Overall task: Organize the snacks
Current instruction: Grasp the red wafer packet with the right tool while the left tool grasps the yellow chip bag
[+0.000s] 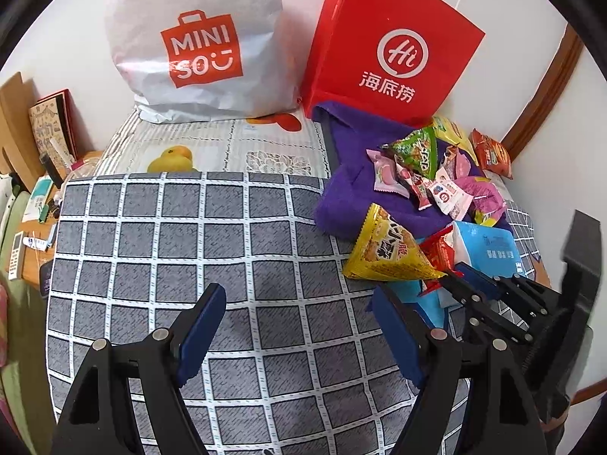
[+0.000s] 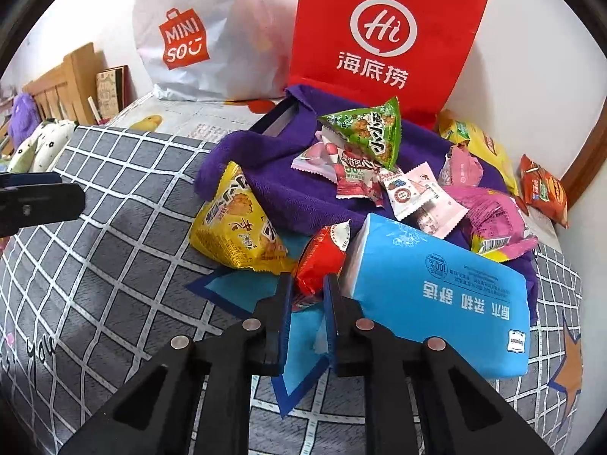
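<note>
The right gripper [image 2: 307, 284] has its fingers clenched on the near end of a small red snack packet [image 2: 320, 259], which lies at the front edge of the snack pile on the bed, wedged between a yellow triangular snack bag [image 2: 237, 227] on its left and a blue tissue pack [image 2: 440, 288] on its right. The packet reaches away from the fingers toward the pile, so by the look of it a lift up and back toward the camera would free it without dragging either neighbour. The left gripper [image 1: 299, 326] hangs with its fingers released and nothing between them, over the bare grey checked blanket [image 1: 151, 250], with the pile off to its right. The right hand is plainly nearer; the red paper bag [image 2: 383, 38] and the white shopping bag [image 2: 205, 38] stand behind the pile against the wall.
</note>
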Available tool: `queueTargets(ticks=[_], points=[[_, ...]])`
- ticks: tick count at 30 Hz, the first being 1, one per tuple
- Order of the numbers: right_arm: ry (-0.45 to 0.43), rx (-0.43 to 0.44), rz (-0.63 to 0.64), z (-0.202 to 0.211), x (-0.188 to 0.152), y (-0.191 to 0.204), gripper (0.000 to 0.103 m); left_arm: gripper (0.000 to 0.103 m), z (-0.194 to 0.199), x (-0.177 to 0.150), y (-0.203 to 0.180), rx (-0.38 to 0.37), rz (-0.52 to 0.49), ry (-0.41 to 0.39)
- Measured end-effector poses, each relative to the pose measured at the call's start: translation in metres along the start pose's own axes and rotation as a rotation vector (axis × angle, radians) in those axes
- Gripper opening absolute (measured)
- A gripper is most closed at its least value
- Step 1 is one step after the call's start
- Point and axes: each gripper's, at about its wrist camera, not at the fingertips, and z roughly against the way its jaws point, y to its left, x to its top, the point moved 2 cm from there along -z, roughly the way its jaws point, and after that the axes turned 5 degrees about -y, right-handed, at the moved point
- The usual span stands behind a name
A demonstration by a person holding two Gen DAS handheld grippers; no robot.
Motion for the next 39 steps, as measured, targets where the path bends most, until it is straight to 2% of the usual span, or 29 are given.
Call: queueTargets(ticks=[8,13,17,22,23,25,27,29,33,39], points=[[-0.076,0.144,-0.049,0.064,-0.016,-0.018,0.015,0.078,-0.011,-0.006,-0.013,-0.005,0.008,0.027],[-0.052,0.251,-0.104,0.094,-0.051,-0.046,0.015,0.078,-0.016,-0.01,-0.026,-0.022,0.012,0.035],[-0.003,0.194,-0.113,0.096,-0.087,-0.071,0.015,0.078,-0.022,-0.012,-0.037,-0.039,0.021,0.046],[0.082,0.15,-0.189,0.081,-0.122,-0.112,0.016,0.078,-0.028,-0.013,-0.051,-0.046,0.013,0.056],[0.088,0.139,-0.204,0.079,-0.126,-0.119,0.02,0.078,-0.029,-0.013,-0.053,-0.045,0.012,0.058],[0.102,0.105,-0.246,0.078,-0.132,-0.135,0.021,0.078,-0.03,-0.015,-0.057,-0.045,0.005,0.065],[0.099,0.109,-0.29,0.08,-0.136,-0.145,0.031,0.078,-0.031,-0.017,-0.059,-0.038,-0.002,0.067],[0.078,0.134,-0.328,0.081,-0.134,-0.15,0.054,0.078,-0.033,-0.018,-0.058,-0.033,0.002,0.072],[0.042,0.164,-0.329,0.076,-0.124,-0.144,0.059,0.078,-0.034,-0.019,-0.055,-0.036,0.009,0.078],[0.113,0.144,-0.278,0.042,-0.12,-0.125,0.062,0.078,-0.031,-0.016,-0.05,-0.045,0.021,0.051]])
